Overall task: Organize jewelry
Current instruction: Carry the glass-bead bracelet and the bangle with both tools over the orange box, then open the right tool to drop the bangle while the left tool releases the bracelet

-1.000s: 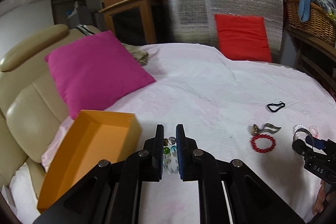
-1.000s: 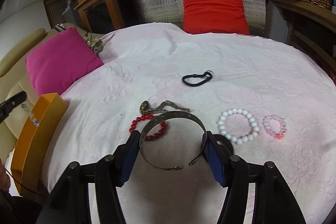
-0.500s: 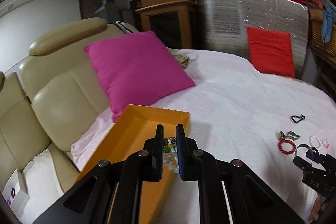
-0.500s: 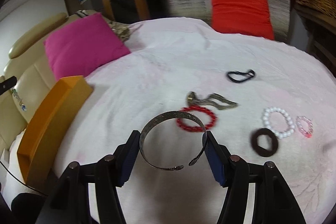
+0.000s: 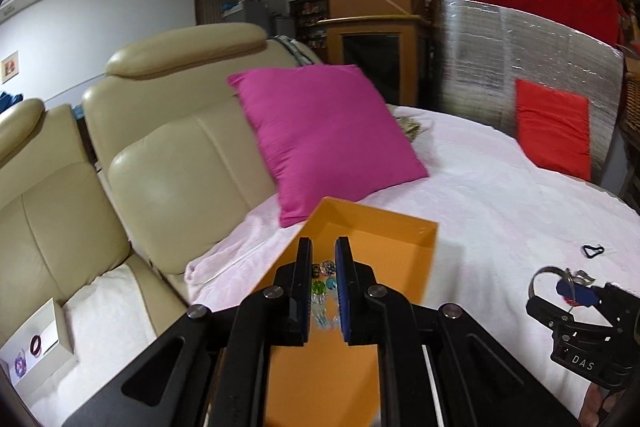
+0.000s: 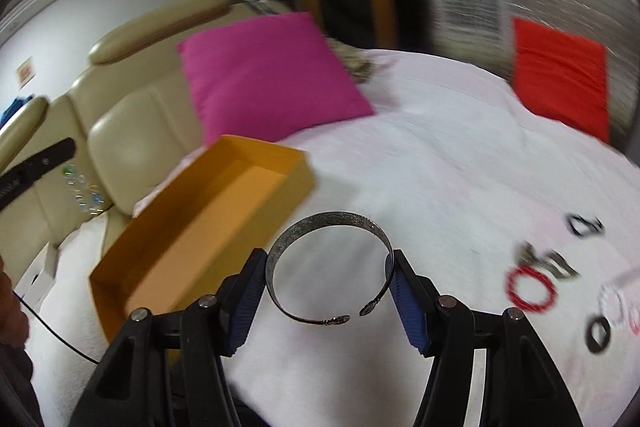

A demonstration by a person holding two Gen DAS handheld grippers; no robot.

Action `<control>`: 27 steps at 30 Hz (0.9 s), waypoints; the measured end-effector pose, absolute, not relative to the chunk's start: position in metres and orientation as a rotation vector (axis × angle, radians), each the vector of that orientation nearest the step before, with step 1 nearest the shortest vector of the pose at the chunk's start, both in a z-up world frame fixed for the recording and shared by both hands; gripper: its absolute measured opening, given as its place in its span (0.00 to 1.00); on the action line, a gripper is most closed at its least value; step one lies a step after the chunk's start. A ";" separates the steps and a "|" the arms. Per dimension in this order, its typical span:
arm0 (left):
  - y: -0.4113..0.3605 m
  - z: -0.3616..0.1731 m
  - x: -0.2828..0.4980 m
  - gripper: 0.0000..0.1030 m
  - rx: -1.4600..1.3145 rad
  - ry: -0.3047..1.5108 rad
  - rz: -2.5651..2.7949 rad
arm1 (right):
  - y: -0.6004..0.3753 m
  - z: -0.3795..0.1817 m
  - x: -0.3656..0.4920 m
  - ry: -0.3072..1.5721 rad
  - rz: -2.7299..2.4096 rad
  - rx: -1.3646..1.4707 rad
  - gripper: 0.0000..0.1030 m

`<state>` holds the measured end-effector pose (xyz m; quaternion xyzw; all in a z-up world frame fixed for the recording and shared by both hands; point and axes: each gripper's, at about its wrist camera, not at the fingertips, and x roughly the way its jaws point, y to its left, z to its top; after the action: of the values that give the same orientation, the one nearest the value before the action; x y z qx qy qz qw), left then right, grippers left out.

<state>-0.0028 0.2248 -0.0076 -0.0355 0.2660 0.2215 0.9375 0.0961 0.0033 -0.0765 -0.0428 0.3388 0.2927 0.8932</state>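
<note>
My left gripper [image 5: 324, 287] is shut on a string of clear and coloured glass beads [image 5: 322, 287] and holds it above the near end of the open orange box [image 5: 384, 247]. My right gripper [image 6: 330, 291] is shut on a silver cuff bangle [image 6: 328, 223], held above the white cloth just right of the orange box [image 6: 200, 223]. The beads also show hanging from the left gripper in the right wrist view [image 6: 82, 187]. A red bead bracelet [image 6: 530, 287], a metal clip [image 6: 552, 263], a black hair tie [image 6: 598, 335] and a black cord loop [image 6: 584, 225] lie on the cloth at the right.
A magenta cushion [image 5: 324, 135] leans behind the box. A beige leather sofa [image 5: 160, 167] stands to the left. A red cushion [image 5: 552, 131] rests against a silver foil panel [image 5: 520, 59] at the back. A small white box [image 5: 36, 343] with rings lies low left.
Both grippers have swung left toward the orange box. The left one with the beads is now over the box; the right one has carried the bangle away from the other jewelry.
</note>
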 end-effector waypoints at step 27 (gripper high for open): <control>0.311 -0.097 0.002 0.11 -0.164 0.743 0.539 | 0.171 -0.113 0.131 0.790 0.757 -0.259 0.62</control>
<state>0.0016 0.3106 -0.0966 -0.0791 0.3583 0.2598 0.8933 0.1309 0.1708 -0.1131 -0.1228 0.3746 0.3589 0.8461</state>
